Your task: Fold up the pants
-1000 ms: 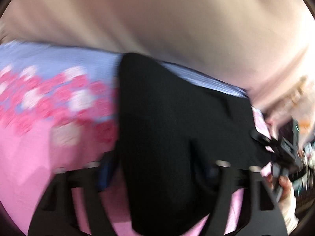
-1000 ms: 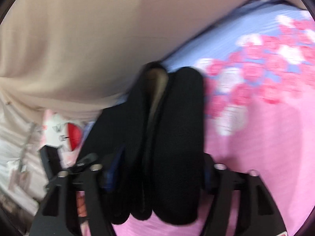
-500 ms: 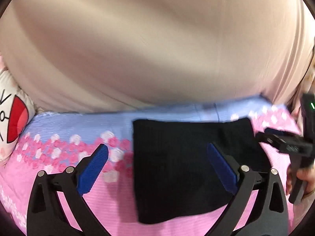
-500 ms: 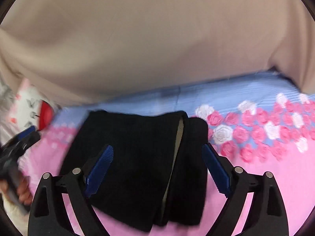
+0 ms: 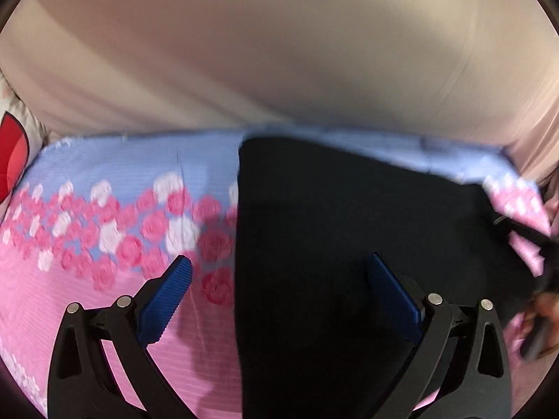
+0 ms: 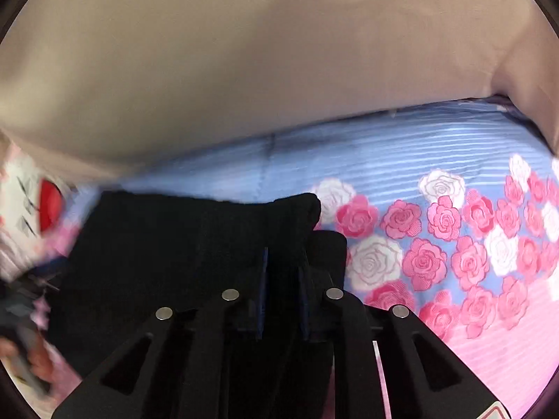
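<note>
The black pants (image 5: 349, 244) lie folded into a thick rectangle on a pink and blue rose-print bedsheet (image 5: 104, 230). My left gripper (image 5: 279, 262) hovers open over the pants' left edge, one blue pad (image 5: 167, 296) above the sheet and the other above the cloth. My right gripper (image 6: 283, 258) is closing, its jaws nearly together. Black cloth from the right folded edge of the pants (image 6: 174, 244) fills the narrow gap between them. The fold bunches up just beyond the tips.
A beige fabric wall (image 6: 244, 70) rises behind the sheet. A white and red plush (image 6: 38, 206) lies at the left. A hand (image 5: 545, 317) with the other gripper blurs the right edge of the left wrist view.
The right jaws went from wide open astride the pants' right edge to nearly together on the cloth. Both views drew back from the pants, then the left neared again. The left jaws stayed wide.
</note>
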Motion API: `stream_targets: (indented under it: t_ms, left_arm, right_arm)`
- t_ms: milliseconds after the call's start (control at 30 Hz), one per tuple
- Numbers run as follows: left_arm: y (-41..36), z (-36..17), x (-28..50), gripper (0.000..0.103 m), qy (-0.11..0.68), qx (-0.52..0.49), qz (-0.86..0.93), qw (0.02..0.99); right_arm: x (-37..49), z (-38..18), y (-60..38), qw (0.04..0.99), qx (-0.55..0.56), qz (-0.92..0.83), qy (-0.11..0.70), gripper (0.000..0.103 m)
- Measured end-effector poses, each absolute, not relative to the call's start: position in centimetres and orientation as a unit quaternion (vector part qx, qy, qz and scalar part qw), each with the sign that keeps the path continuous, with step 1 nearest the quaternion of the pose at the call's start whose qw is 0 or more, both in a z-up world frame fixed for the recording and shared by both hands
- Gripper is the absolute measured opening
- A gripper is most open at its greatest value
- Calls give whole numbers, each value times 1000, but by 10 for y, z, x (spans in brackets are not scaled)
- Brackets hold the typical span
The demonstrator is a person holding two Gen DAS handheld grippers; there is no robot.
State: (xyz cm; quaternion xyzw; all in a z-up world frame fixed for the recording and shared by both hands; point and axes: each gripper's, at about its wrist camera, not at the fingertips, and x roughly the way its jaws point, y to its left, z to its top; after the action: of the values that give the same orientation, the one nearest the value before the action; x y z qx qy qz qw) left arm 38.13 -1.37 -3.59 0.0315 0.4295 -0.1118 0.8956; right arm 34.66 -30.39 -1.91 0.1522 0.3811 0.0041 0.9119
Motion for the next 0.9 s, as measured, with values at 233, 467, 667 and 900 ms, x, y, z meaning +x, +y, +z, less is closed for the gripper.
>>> stream_targets:
  t_ms: [233, 467, 667, 900]
  left_arm:
    - [17, -26, 347, 98, 412, -18, -124, 902]
    - [1, -10, 317, 98, 395, 15, -133, 909]
    - [-10, -14, 318, 98, 392, 50, -127, 910]
    - [-4, -47, 330, 98, 423, 62, -108, 897]
  right_arm:
    - [259, 28, -267, 937, 159, 60, 304, 18]
    - [246, -28, -229, 918, 122, 63, 373, 17]
    - [237, -18, -226, 920, 144, 64, 360, 17]
    - [233, -36, -238, 912, 184, 66, 360, 14]
